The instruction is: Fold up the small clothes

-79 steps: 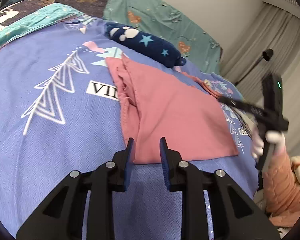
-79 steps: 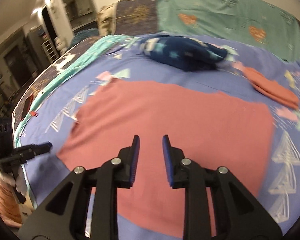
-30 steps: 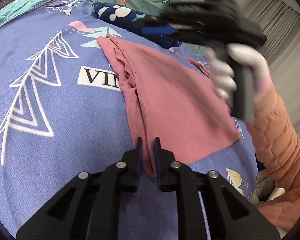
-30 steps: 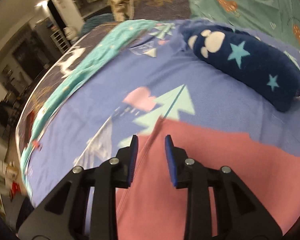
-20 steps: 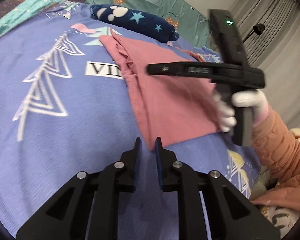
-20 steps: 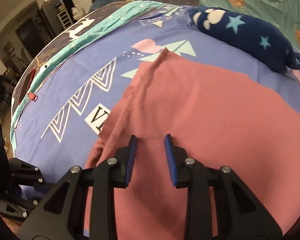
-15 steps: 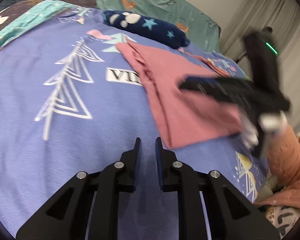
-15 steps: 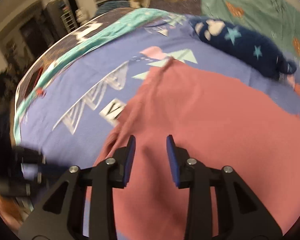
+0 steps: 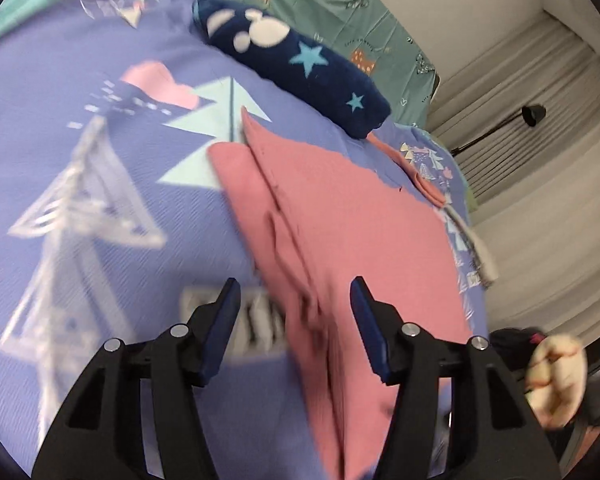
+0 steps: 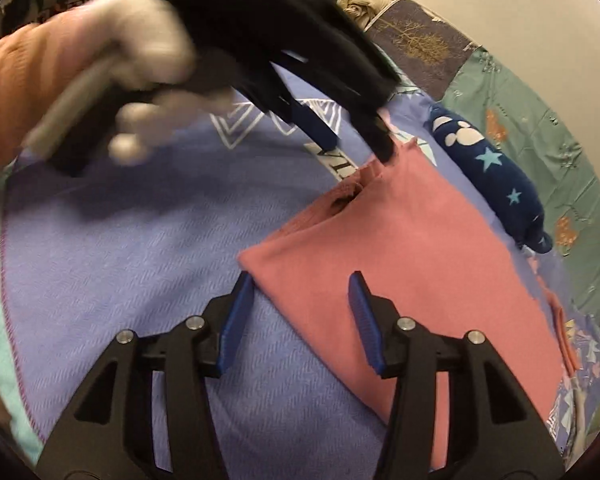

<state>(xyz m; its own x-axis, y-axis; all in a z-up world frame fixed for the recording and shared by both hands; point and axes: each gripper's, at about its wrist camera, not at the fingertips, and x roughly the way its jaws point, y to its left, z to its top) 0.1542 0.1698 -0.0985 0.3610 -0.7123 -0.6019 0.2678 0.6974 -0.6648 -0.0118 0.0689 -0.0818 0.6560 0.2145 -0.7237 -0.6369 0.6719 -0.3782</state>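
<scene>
The pink garment [image 9: 352,216] lies flat on the bed [image 9: 80,128], partly folded, with a doubled layer running along its left edge. The left tongs [image 9: 295,292] hover over that doubled edge; the jaws are opening, the cloth lies below and between them, and no pad presses on it, so the garment is released. The right tongs [image 10: 301,286] hover over the near corner of the same garment [image 10: 400,256]; these jaws are also opening and grasp nothing. In the right wrist view the left tongs [image 10: 356,140] appear ahead, tips at the far rumpled corner, carried by a gloved hand [image 10: 148,68] in an orange sleeve [image 10: 32,80]. This spacing, one tool per corner of one edge, suggests preparation for the next fold. Beyond the garment lies a dark blue roll with stars [image 9: 296,60]. To its right lies a smaller pink piece [image 9: 416,172]. The surface is a lilac bedspread with white triangle prints; green bedding [image 9: 340,4] lies behind it, and pale curtains [image 9: 540,160] hang to the right.
</scene>
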